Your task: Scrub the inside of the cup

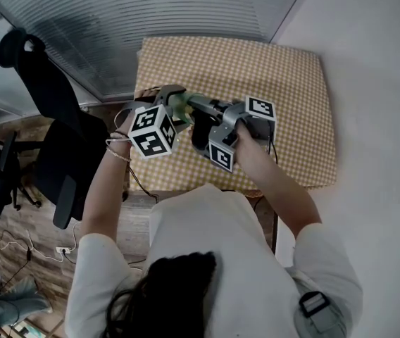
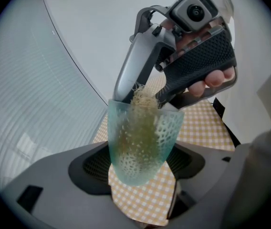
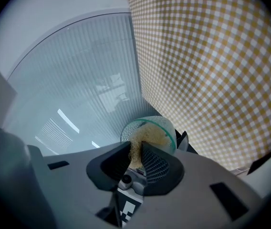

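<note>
Pale green and see-through, the cup (image 2: 142, 142) sits squeezed between the jaws of the left gripper (image 2: 142, 160), up in the air over the yellow checked tablecloth (image 1: 291, 83). The right gripper (image 3: 138, 157) pinches a scratchy tan scrubber (image 3: 148, 138), and the scrubber is pushed inside the cup.

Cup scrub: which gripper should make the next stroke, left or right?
Right. The right gripper is shut on the fibrous scrubber, already pushed into the cup. The left gripper is clamped around the cup, so it should probably just brace.
</note>
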A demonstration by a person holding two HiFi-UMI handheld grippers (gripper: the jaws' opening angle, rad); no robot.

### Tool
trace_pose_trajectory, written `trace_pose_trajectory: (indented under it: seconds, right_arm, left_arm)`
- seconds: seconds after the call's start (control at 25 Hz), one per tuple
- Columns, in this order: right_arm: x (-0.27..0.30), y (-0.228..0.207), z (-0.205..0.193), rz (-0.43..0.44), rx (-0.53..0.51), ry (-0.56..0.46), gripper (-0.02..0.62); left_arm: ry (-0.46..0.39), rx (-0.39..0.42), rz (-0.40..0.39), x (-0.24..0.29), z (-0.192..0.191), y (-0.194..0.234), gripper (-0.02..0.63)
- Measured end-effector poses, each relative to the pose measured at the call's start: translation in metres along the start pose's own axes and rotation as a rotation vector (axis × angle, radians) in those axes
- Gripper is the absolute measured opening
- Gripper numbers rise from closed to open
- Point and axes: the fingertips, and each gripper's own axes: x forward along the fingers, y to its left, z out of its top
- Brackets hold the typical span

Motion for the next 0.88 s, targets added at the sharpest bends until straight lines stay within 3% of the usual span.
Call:
trace_pose_trajectory:
  seconds: [0.88]
  right_arm:
    - [-0.006, 0.003, 0.011, 0.091, 0.128, -0.116, 0.077]
  left_arm:
    - [-0.031, -0.014, 0.066, 0.0, 0.003, 0.004, 0.351]
